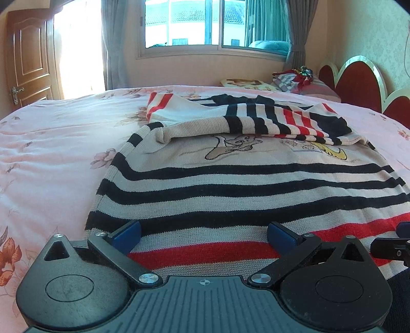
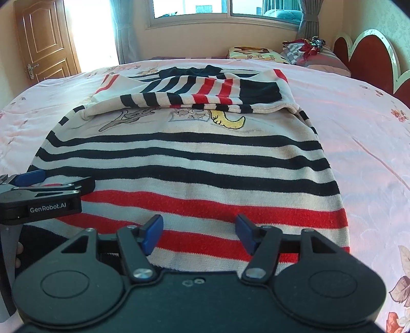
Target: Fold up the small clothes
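Left wrist view is looking across a striped knit sweater (image 1: 230, 184) that is lying spread on a pink floral bedspread (image 1: 56, 143), its near hem sitting just under the camera. The left gripper (image 1: 203, 237) is hovering over the red-striped hem with its blue-padded jaws standing wide apart, nothing pinched between them; only the fabric is showing below the gap. Both sleeves are lying folded across the chest, partly covering an embroidered cartoon design (image 1: 233, 147). At the right edge of this view, part of the other gripper is poking in beside the hem.

Right wrist view is showing the same sweater (image 2: 184, 158) from its right-hand side. The right gripper (image 2: 199, 234) is poised above the red and cream stripes at the hem, its jaws parted and not pressing on the cloth; whether the pads are brushing the knit cannot be told. The left gripper (image 2: 33, 181) is appearing at the left edge, sitting just beside the sweater's near left corner, with a fingertip of the person's hand (image 2: 18, 252) showing below it.

Beyond the sweater, pillows (image 2: 302, 55) are resting near a red scalloped headboard (image 2: 369, 53), while a wooden door (image 1: 28, 56) and a curtained window (image 1: 194, 23) are filling the far wall.
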`<state>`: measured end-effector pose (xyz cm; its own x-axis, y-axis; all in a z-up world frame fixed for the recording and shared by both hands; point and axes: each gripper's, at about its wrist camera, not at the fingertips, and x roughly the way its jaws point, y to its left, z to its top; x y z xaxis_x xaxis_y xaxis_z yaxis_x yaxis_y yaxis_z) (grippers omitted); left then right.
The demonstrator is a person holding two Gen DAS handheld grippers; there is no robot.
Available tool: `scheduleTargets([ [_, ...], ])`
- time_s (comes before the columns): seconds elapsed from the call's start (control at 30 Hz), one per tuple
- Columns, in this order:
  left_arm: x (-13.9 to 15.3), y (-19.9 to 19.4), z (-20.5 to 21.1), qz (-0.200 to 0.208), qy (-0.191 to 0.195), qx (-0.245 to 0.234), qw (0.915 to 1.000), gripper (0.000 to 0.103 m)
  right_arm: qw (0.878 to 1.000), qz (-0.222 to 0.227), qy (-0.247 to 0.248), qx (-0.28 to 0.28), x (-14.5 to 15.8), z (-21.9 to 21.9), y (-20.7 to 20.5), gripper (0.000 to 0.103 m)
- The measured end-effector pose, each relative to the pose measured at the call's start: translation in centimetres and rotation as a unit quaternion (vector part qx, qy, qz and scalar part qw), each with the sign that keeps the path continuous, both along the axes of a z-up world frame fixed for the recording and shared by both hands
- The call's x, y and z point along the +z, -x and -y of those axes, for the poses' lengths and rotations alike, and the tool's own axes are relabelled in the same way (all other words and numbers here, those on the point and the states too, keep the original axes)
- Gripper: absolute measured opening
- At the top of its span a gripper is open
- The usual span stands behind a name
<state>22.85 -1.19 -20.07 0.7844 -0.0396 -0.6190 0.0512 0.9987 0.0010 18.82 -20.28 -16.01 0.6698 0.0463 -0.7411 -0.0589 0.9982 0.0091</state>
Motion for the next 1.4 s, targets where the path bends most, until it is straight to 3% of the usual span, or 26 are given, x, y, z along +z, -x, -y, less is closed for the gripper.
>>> scheduleTargets([
  [0.43, 0.01, 0.02, 0.00, 0.000, 0.000, 0.000, 1.0000, 0.103, 1.000, 0.000, 0.018, 0.005, -0.41, -0.92, 0.12, 0.068],
  [1.4, 0.00, 0.00, 0.03, -0.001, 0.004, -0.001, 1.0000, 0.103, 1.000, 0.004, 0.008, 0.011, -0.27, -0.34, 0.42, 0.070],
])
